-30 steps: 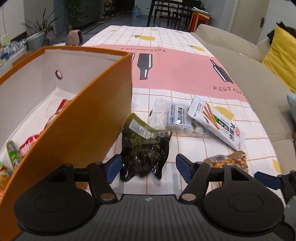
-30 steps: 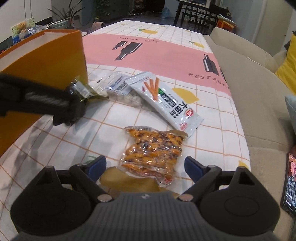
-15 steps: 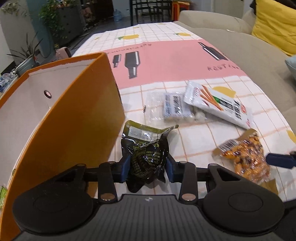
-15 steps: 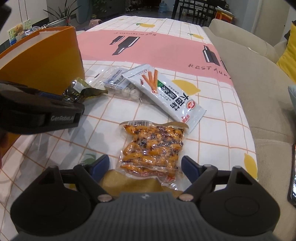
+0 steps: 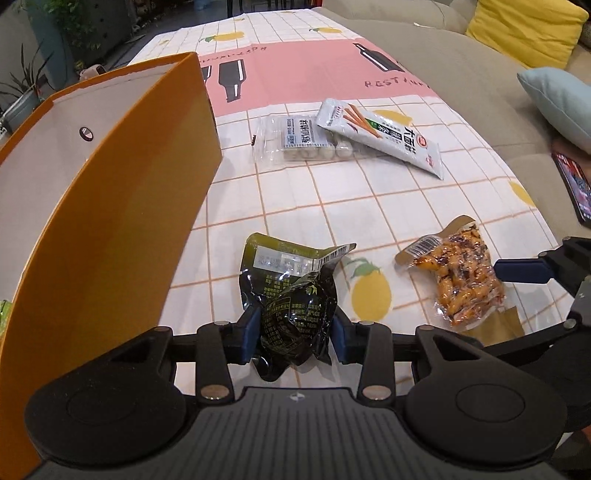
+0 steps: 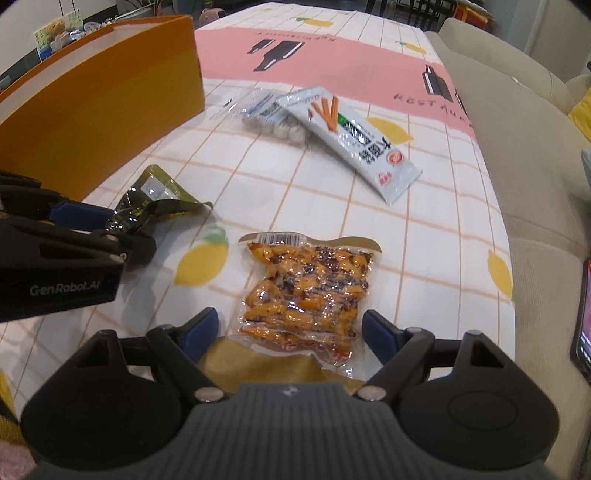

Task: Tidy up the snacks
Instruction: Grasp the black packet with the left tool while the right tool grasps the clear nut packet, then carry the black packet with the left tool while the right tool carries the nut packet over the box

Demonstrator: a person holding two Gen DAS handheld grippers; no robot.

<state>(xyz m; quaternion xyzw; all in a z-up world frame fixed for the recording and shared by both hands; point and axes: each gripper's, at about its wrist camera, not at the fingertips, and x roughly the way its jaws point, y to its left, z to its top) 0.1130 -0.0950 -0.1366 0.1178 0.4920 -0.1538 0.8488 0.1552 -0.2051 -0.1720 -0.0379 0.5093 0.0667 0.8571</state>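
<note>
- The left gripper point(image 5: 295, 328) pinches a dark, glossy, crinkled foil pouch point(image 5: 291, 295) between its blue pads; the pouch's flat green sealed top sticks out past the fingertips, above the tablecloth point(image 5: 295, 199).
- The right gripper point(image 6: 290, 326) stands spread wide, its blue fingertips on either side of a clear vacuum-sealed pack point(image 6: 308, 291) of lumpy orange pieces with dark flecks. The pack lies flat on the cloth, its near end between the fingers; no pad visibly touches it.
- A white, smooth sachet printed with orange sticks point(image 5: 380, 136) lies farther out, overlapping the corner of a clear pack of small pale balls point(image 5: 303, 142).
- A tall orange cardboard box point(image 5: 122, 206) with a white interior stands to the left, just beside the held pouch.
- The cloth is a white grid with yellow lemons and a pink band printed with black bottles.
- A beige sofa point(image 5: 461, 85) runs along the right edge, carrying a yellow cushion point(image 5: 524, 33).
</note>
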